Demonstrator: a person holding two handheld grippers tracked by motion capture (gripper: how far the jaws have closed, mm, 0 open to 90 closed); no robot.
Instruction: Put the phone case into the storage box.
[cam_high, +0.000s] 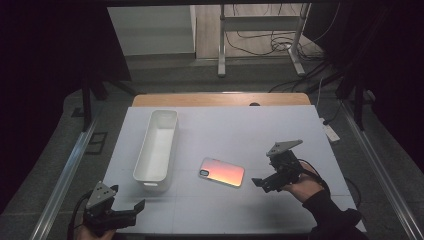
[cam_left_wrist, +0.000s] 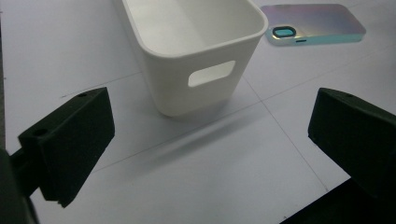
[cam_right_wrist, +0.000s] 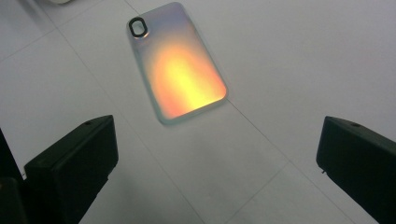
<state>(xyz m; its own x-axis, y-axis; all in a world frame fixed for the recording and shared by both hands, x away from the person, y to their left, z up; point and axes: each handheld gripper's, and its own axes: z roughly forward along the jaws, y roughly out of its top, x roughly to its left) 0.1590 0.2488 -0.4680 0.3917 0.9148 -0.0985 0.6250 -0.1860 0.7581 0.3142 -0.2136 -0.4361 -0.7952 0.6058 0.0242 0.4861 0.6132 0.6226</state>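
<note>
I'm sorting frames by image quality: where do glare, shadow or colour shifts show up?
High view: dark surroundings, the lit white table stands out and the phone case glows orange-pink. Left gripper view: the same case looks pale lilac-teal, and the white bin casts a soft shadow. Right gripper view: an orange-yellow sheen covers the case; the black jaws are dark.

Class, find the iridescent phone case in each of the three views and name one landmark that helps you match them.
High view: phone case lies flat at table centre, right of the white bin.
Left gripper view: top right, beyond the bin.
Right gripper view: upper centre, ahead of the open jaws.
Shared landmark: the case's camera cutout.
</note>
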